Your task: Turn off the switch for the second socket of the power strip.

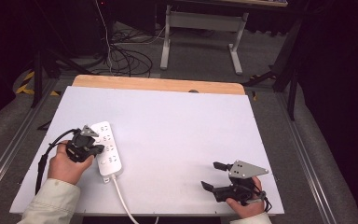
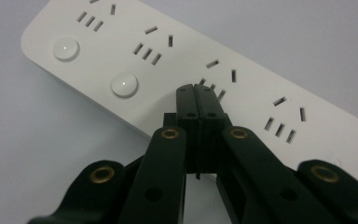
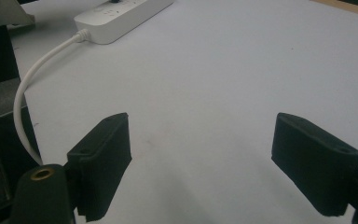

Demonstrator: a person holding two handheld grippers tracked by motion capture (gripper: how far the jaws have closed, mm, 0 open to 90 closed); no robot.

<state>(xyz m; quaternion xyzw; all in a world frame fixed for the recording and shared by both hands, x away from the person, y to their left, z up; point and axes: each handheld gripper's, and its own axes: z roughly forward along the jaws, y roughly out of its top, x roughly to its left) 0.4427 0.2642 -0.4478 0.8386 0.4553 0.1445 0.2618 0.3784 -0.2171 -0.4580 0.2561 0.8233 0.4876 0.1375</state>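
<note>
Left gripper (image 1: 94,148): held in the person's left hand (image 1: 65,165) at the near left of the table; in the left gripper view (image 2: 197,91) its two black jaws are pressed flat together with nothing between them.
Left gripper tips: they sit over the top face of the power strip, at the third socket group counted from the button end; whether they touch the plastic, I cannot tell.
Power strip (image 2: 121,51): white, lying flat under and ahead of the left gripper's jaws, with two round buttons (image 2: 124,84) off to the left of the tips and a further socket to their right. In the high view (image 1: 108,148) it lies just beside the left hand, running away from the person.
Cord (image 1: 122,198): white, leaves the strip's near end and runs off the near table edge; in the right gripper view (image 3: 28,88) it curves down far to the left of that gripper's jaws.
Right gripper (image 1: 213,175): held in the right hand (image 1: 247,205) at the near right, well apart from the strip; its jaws stand wide apart and empty (image 3: 200,158), with bare table between them.
Table (image 1: 177,135): pale sheet over a wooden top.
</note>
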